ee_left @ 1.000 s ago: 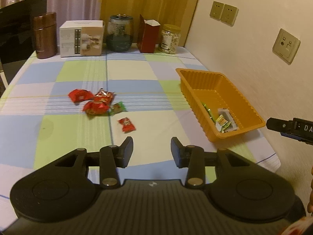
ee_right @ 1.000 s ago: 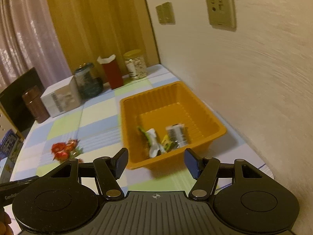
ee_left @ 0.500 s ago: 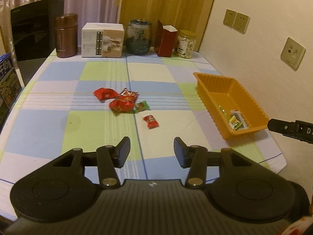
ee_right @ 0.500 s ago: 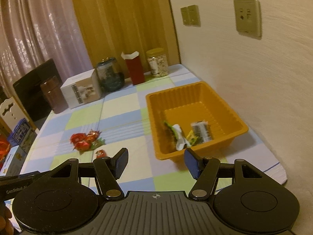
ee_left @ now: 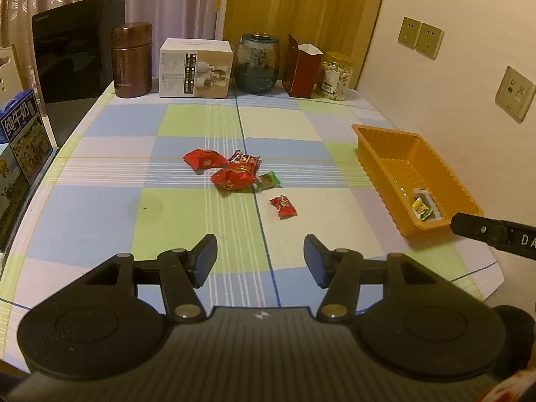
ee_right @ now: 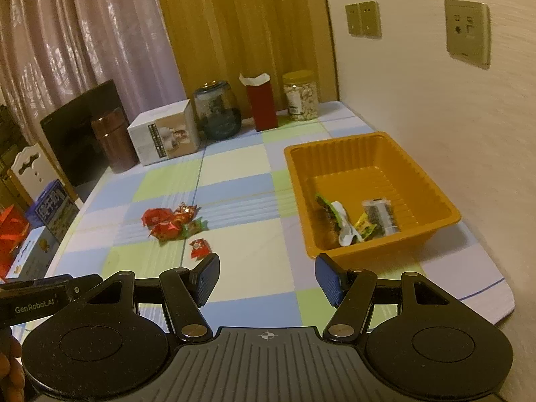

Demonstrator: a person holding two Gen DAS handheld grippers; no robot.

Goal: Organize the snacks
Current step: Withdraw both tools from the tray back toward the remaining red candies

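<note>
The left claw (ee_left: pixel 260 258) hovers above the near edge of the surface with its black jaws opening and nothing between them. The right claw (ee_right: pixel 267 278), with blue ribbed pads (ee_right: pixel 207 279), hangs released and empty just in front of the orange ribbed plastic tray (ee_right: pixel 432 191).

Past the left claw, a single small red-wrapped candy (ee_left: pixel 283 206) lies alone on the cloth. A little farther off sits a loose cluster: a crumpled red foil packet (ee_left: pixel 203 159), a second red packet with gold print (ee_left: pixel 232 180), a dark red bar wrapper (ee_left: pixel 244 159) and a small green-wrapped sweet (ee_left: pixel 268 181), the last touching the second packet's side. The tray stands at the right edge of the surface, close to the wall, and holds a few wrapped snacks in its near end: a green and white wrapper (ee_right: pixel 336 217), a small yellow packet (ee_right: pixel 364 226) and a clear packet with dark contents (ee_right: pixel 382 216).

The surface (ee_left: pixel 100 181) is covered by a checked cloth in blue, green and pale squares. Along its far edge stand a brown cylindrical canister (ee_left: pixel 131 60), a white printed carton (ee_left: pixel 196 68), a dark round glass jar (ee_left: pixel 257 63), an open red paper box (ee_left: pixel 302 67) and a clear jar of nuts with a yellow lid (ee_left: pixel 336 75). Behind hang pale and yellow curtains; the cream wall on the right carries beige sockets (ee_left: pixel 420 37).
</note>
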